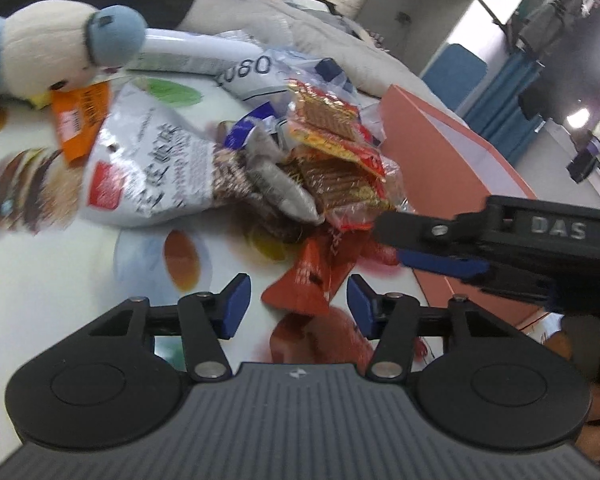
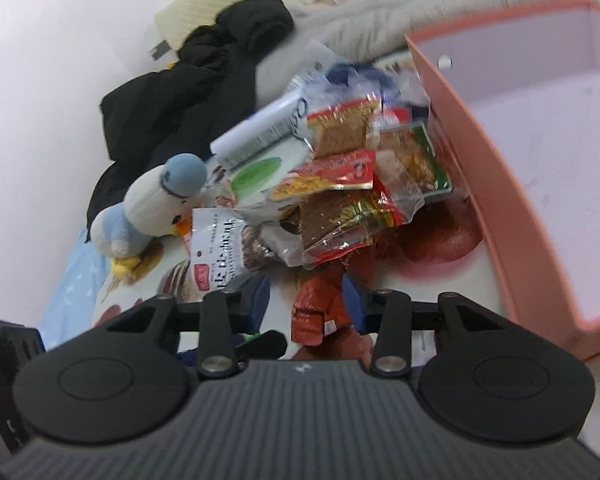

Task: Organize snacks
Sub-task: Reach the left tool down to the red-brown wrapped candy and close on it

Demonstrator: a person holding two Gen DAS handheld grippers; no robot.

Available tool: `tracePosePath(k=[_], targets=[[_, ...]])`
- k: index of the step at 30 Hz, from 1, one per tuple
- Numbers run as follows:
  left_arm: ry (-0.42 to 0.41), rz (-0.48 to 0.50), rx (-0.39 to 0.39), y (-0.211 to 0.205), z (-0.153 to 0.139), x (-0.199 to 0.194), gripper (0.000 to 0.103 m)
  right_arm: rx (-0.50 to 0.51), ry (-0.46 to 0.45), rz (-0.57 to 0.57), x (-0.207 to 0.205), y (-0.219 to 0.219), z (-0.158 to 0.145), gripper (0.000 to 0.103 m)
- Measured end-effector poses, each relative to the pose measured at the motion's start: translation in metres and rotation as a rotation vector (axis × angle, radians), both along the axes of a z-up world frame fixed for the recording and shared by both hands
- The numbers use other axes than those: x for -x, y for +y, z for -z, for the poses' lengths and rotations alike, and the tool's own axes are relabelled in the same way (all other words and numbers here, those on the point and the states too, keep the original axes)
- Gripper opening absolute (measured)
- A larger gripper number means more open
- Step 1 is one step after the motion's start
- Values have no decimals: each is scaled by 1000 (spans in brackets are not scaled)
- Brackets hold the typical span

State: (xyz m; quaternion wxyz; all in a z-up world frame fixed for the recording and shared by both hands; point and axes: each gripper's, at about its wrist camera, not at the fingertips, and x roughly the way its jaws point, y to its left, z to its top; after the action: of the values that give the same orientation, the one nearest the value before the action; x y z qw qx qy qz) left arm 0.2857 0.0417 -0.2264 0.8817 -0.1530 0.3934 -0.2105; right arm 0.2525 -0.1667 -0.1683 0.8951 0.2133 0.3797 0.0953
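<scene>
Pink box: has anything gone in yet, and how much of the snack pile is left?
Done: nothing visible; the pink box shows a bare floor. In hand: the right gripper is open around the orange-red packet, not clamped. The left gripper is open and holds nothing. Left: the whole snack pile beside the box.

Heaped snack packets [image 2: 340, 184] (crinkled) beside pink box [image 2: 512, 208]

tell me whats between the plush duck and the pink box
The snack pile: a big white bag, clear red-edged packets and an orange-red packet, between plush duck and pink box, in the right wrist view.
</scene>
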Motion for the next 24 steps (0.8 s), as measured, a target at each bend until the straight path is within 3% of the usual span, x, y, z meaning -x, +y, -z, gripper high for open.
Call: tracePosePath(k=[9,11,13,19,24], targets=[[29,80,6,-13,19,-29,45,-174,79,90,-34,-8,28,43],[40,83,-2,-15,24,-33,40,-183,89,106,-40,-8,31,42],[46,84,1,-17,26,-34,40,-187,103,120,-45,-9,35,33],[50,70,-25,-20,23,-30,36,-158,91,139,-50,-7,36,20],[57,37,-56,-22,16,-17,32,-124,61,121,-41,-8,24,16]])
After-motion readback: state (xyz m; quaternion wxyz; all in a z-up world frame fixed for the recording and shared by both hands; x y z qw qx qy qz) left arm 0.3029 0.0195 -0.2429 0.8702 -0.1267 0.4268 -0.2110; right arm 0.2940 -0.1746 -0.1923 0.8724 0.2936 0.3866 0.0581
